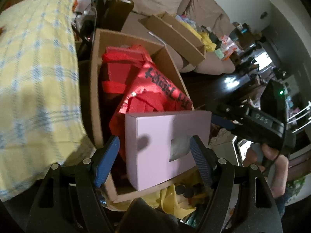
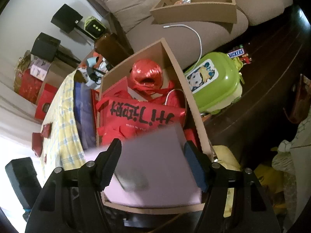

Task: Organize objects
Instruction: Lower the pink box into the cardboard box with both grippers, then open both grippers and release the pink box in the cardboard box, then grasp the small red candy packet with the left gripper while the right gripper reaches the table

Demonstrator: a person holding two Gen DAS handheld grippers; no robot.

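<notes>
I hold both claws, left gripper [image 1: 153,155] and right gripper [image 2: 152,163], wide astride the pink box [image 1: 167,145], gripping nothing, probably to seat it low-centre in the cardboard box [image 1: 96,81].

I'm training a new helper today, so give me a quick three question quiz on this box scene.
1. True or false: the pink box sits in the cardboard box.
2. What colour is the bag with black writing?
3. What lies right of the cardboard box in the right wrist view? A: green case; B: blue bucket; C: white bowl.

Key: 1 true; 2 red; 3 A.
</notes>
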